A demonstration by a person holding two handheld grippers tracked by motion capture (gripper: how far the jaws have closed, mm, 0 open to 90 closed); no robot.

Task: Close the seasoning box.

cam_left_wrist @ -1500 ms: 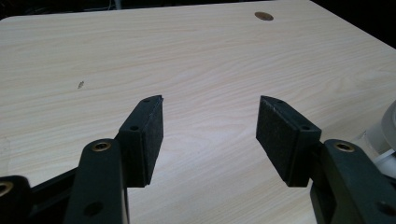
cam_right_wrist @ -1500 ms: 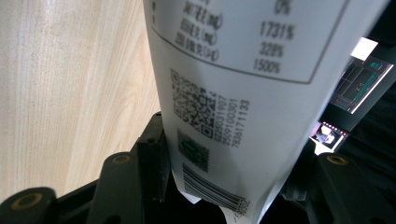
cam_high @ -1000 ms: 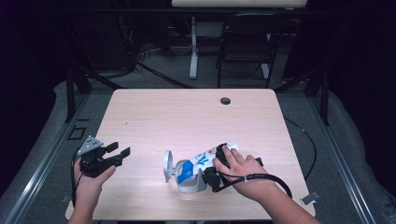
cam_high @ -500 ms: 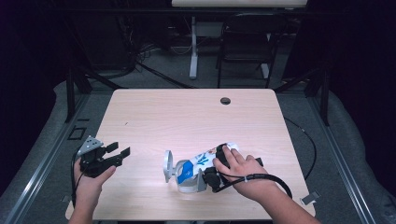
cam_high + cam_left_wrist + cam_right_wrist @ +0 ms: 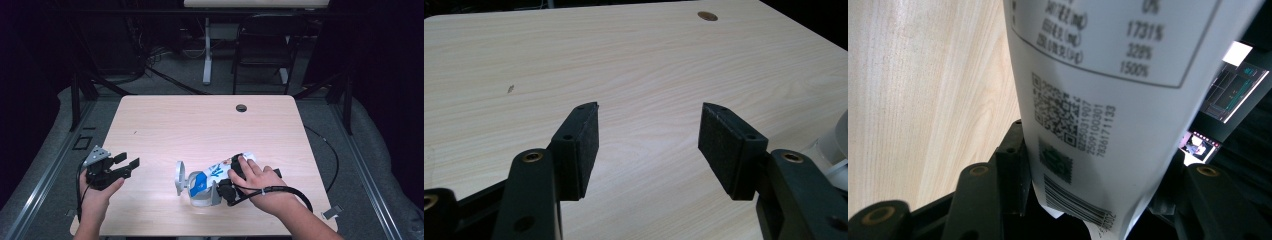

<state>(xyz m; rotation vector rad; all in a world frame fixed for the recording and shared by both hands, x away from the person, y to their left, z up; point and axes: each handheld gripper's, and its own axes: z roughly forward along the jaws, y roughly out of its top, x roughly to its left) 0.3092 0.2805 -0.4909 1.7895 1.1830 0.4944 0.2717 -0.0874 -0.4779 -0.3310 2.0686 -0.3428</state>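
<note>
The white pouch (image 5: pixel 216 172) with blue printing lies at lower centre of the high view, slanting up to the right on the worktop (image 5: pixel 200 125), its lower-left end meeting a pale grey round holder (image 5: pixel 192 189) whose exact form I cannot make out; compared with the frames from a second ago, nothing here has shifted: the pouch, the holder and both hands sit in the same places; I read this as a pause with the grip settled, not a step in motion; the right tool (image 5: pixel 231 181) stays clamped on the pouch, and in the right gripper view the printed white surface (image 5: pixel 1108 100), with its code square and barcode, stands between the two black jaws, which are held fairly wide by its bulk, the left one pressed against it; the person's right hand (image 5: pixel 260 182) covers that tool in the high view; well apart, at lower left of the high view, the left tool (image 5: pixel 131 165) rests near the worktop edge, and the left gripper view shows its jaws wide apart with bare wood between them, holding nothing; the next move probably belongs to the right hand, while the left waits.
</note>
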